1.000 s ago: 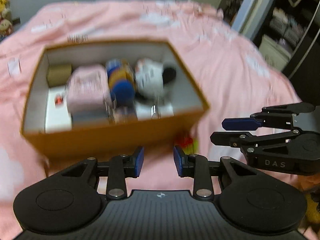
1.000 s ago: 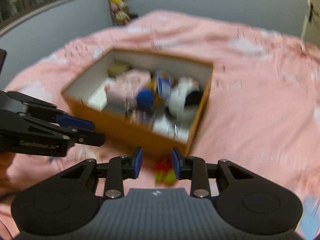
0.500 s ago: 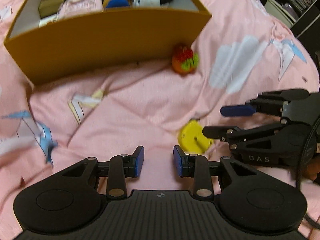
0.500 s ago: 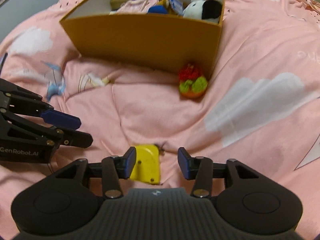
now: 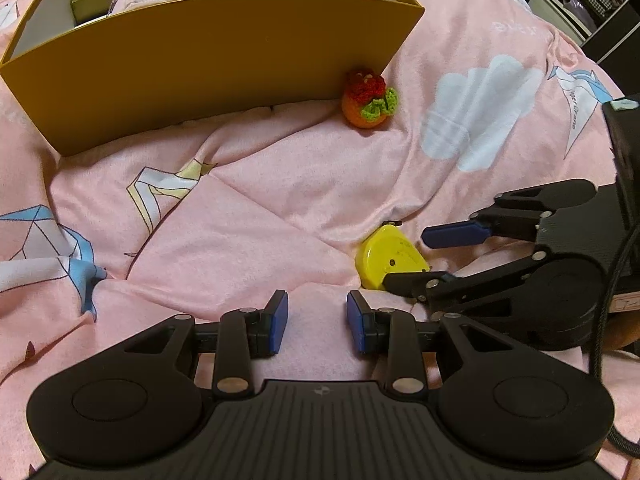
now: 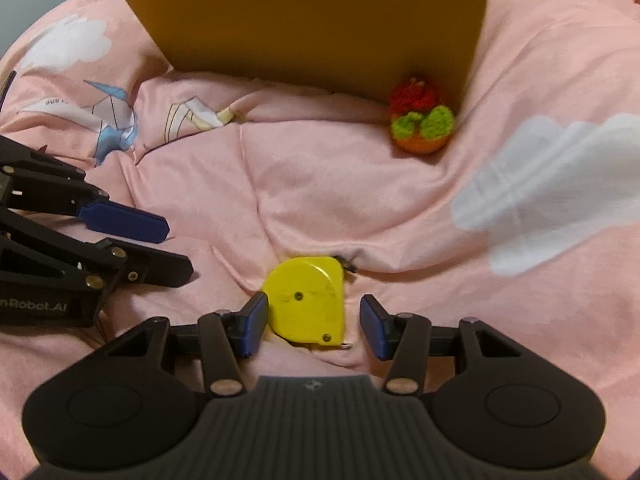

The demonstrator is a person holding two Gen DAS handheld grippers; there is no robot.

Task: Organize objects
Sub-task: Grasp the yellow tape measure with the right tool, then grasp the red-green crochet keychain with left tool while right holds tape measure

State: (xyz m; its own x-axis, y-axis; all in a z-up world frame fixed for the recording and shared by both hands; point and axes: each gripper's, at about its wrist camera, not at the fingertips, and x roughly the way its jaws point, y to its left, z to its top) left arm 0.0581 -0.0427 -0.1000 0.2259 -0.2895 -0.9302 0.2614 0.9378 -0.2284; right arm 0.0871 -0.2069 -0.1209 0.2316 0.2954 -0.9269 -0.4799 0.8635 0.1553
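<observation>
Left wrist view: left gripper (image 5: 316,322) is hovering over the pink quilt (image 5: 256,216), jaws part open and holding nothing. Right gripper (image 5: 404,258) is reaching in beside it, 1 finger on either side of the yellow tape measure (image 5: 390,258). A crochet toy (image 5: 368,100) is resting against the box (image 5: 208,60).

Right wrist view: right gripper (image 6: 313,326) is opening, 2 pads flanking the tape measure (image 6: 308,300) on the quilt, the right pad clearly apart from it; whether the left pad touches cannot be told.

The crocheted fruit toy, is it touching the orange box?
Cannot tell. In both wrist views the crocheted toy overlaps the orange box near its corner, so neither contact nor gap shows.
</observation>
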